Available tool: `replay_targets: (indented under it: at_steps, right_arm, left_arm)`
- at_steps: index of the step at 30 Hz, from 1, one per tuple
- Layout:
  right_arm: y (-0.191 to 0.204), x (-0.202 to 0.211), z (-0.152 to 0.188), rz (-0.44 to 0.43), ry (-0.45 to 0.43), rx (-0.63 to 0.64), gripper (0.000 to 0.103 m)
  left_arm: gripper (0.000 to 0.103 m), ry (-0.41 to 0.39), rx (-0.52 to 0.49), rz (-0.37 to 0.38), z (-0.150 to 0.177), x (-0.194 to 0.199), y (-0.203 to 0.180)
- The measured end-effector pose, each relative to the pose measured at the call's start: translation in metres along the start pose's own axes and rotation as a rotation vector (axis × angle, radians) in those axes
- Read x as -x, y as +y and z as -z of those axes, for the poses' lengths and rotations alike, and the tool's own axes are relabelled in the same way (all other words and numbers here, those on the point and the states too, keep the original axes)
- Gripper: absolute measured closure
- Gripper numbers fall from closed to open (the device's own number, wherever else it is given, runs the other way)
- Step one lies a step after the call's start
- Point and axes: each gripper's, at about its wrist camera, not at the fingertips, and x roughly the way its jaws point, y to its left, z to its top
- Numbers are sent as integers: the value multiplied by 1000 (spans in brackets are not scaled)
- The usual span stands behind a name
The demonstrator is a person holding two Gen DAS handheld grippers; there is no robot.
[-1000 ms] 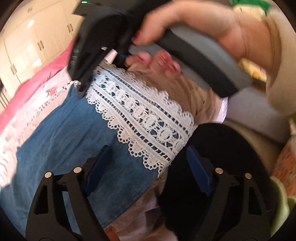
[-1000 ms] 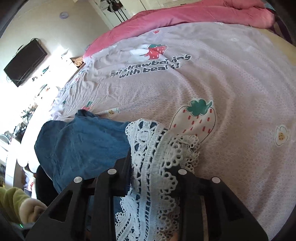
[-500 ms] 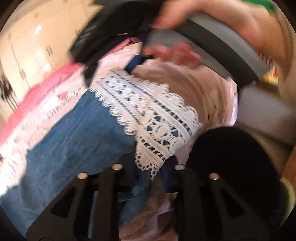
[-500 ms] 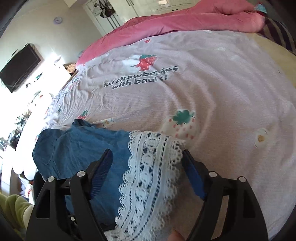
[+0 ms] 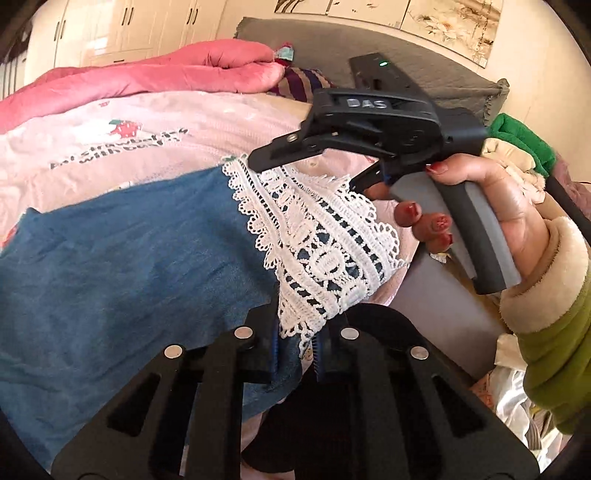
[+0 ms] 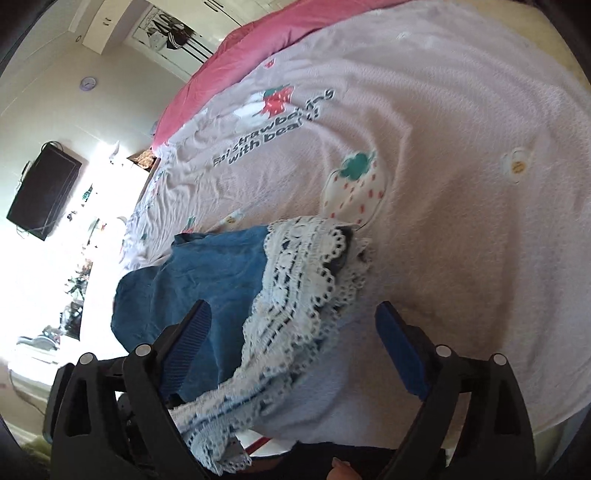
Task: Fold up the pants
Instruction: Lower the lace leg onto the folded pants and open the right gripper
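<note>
Nearest, the left gripper [image 5: 295, 354] is clamped on the lace hem [image 5: 317, 236] of the blue pants [image 5: 129, 258]. The right gripper [image 6: 291, 350], jaws just spread wide, has let go. The pants lie on the bed [image 6: 461, 184]; a handover, likely needing a fresh right grasp.

Strawberry-print sheet [image 6: 461, 184], pink quilt [image 5: 166, 70], wall television [image 6: 42, 195].

white cupboards [image 5: 110, 33], wall-mounted screen, perhaps television [image 6: 42, 195]
</note>
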Motion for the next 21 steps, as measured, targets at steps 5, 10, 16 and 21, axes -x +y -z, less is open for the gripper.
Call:
replay_targets:
  at_steps: [5,10,16,21]
  right_arm:
    - [9,-7,-9,13,-22,-15,77]
    - [33,4,-13,27,-94,27,90]
    - [79,1,-19,49,-125,98,90]
    - [129,-32,-26,71,-80,183,90]
  left_arm:
    - [96,-4,-15,-10,4,3,-9]
    - [96,-24,3,1,4,11,-7]
    - [96,-67,51,4,6,36,7]
    - [96,-95,124,-12,17,62,32]
